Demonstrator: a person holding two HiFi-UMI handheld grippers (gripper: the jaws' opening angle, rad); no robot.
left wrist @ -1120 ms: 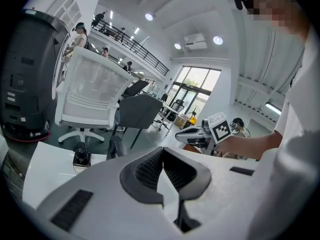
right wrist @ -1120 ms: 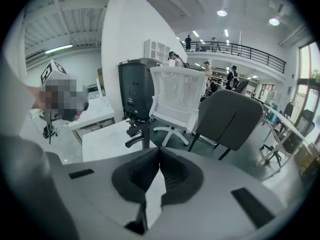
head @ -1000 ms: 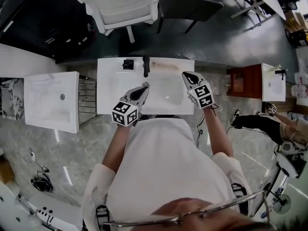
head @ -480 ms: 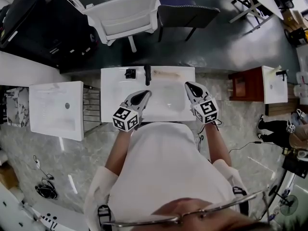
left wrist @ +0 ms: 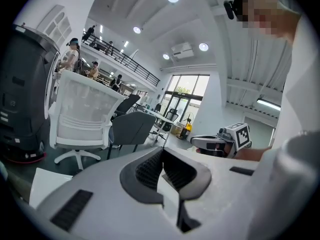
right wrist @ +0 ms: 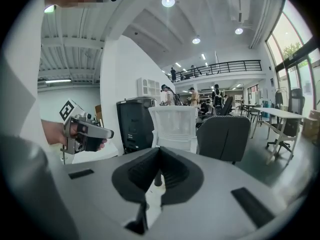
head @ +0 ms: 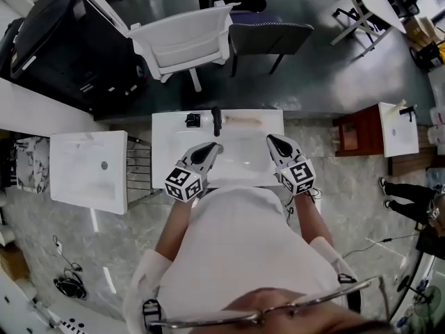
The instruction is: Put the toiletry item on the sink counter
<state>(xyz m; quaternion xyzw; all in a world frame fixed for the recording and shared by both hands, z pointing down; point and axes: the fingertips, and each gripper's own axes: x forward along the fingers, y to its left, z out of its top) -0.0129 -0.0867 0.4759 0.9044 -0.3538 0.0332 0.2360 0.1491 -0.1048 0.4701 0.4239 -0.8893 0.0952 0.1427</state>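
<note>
**Two pairs of jaws shut, nothing pinched**

The left gripper [left wrist: 162,152] is seen pressed together and empty, and so is the right gripper [right wrist: 160,152]. Both are held apart from each other above the basin of the white sink counter [head: 164,167]. A pale, slim object, probably the toiletry item [head: 241,120] though too small to be identified, is laid on the back ledge just right of the black tap [head: 216,120]. A white chair [head: 184,39] is placed beyond the counter.
</note>
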